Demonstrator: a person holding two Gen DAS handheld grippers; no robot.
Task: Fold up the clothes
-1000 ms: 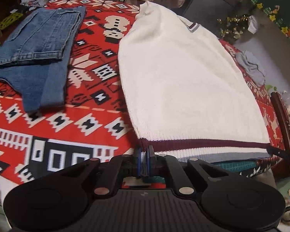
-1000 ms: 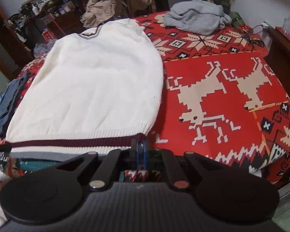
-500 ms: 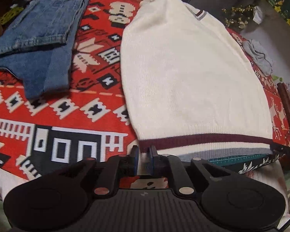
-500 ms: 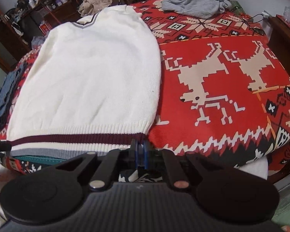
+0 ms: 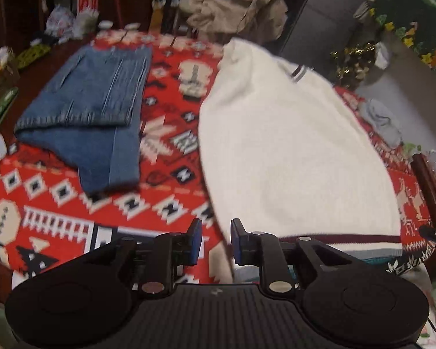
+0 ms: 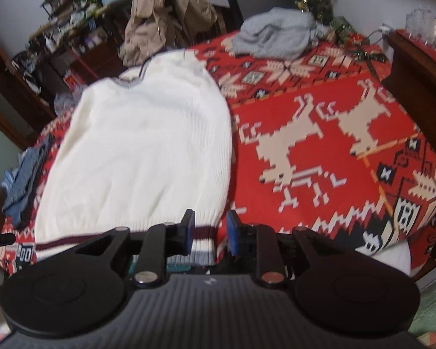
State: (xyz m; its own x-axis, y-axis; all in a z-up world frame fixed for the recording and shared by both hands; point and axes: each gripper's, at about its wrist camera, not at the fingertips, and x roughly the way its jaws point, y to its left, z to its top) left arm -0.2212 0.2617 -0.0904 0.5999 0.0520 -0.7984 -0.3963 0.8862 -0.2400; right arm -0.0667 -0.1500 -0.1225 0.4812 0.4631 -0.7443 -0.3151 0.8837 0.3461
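A cream knit sweater with a maroon and grey striped hem lies flat on the red patterned blanket, hem toward me. My left gripper hovers at the hem's left corner. Its jaws are opening, and the pads press on nothing, with only the corner's edge showing in the gap. In the right wrist view the sweater fills the left half. My right gripper is at the hem's right corner, its jaws opening. The striped corner lies loose between the pads, untouched.
Folded blue jeans lie left of the sweater. A crumpled grey garment sits at the blanket's far end, and a beige jacket hangs behind. Dark wooden furniture stands at the right, with cluttered shelves beyond.
Both grippers were shut on the hem corners; both have now opened and let go. Each has lifted a little, so more of the room shows.
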